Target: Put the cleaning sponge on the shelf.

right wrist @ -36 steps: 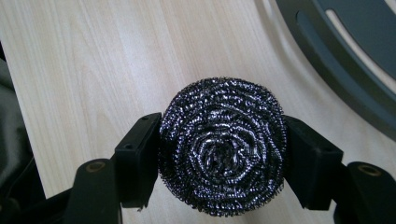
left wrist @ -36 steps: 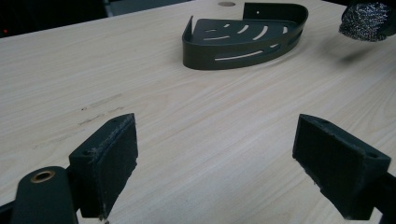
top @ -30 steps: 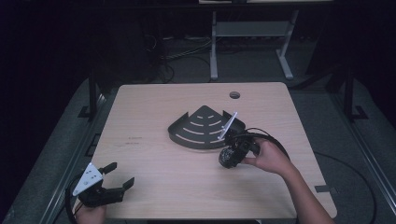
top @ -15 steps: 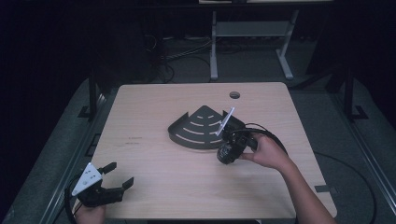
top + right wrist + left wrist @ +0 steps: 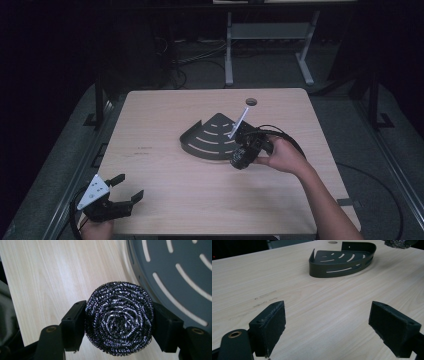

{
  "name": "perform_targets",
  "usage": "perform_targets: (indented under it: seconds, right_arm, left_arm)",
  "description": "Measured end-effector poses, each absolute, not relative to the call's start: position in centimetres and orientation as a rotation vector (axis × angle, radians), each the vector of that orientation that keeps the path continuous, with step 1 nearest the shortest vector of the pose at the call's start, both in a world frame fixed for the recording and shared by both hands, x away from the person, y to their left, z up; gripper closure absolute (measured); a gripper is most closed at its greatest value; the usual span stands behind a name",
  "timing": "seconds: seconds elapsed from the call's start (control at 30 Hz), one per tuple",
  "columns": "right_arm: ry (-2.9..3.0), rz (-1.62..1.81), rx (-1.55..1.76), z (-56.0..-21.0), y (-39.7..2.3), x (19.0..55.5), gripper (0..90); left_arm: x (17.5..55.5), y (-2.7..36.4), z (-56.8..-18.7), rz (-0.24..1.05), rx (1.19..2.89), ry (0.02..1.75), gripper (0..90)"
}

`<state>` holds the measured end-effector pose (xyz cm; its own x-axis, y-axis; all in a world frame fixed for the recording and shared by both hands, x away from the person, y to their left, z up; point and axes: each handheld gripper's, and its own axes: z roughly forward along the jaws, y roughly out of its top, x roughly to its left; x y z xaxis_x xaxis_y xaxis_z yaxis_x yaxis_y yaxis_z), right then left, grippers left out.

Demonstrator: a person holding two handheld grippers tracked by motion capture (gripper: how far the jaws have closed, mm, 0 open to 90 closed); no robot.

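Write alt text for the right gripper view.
A round steel wool scourer is clamped between the right gripper's two black jaws, seen end-on. Behind it lies a light wooden table, with the slotted floor of a dark corner shelf at upper right.

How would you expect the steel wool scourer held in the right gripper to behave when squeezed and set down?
The scourer looks like coiled wire mesh, so probably springy and light. Its rough surface likely resists slipping from the right gripper. Being round, it might roll slightly.
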<state>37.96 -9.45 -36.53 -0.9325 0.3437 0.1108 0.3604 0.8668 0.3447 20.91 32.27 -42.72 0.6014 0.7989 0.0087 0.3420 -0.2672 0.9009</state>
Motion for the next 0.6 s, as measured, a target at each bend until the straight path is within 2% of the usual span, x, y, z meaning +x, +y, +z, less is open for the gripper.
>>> perform_targets:
  seconds: [0.6]
  right_arm:
    - [-2.992, -0.559, -0.562, -35.7, -8.1, 40.2, 33.8]
  left_arm:
    - [20.9, 32.4, -42.7, 0.589, 1.847, 0.919, 13.4]
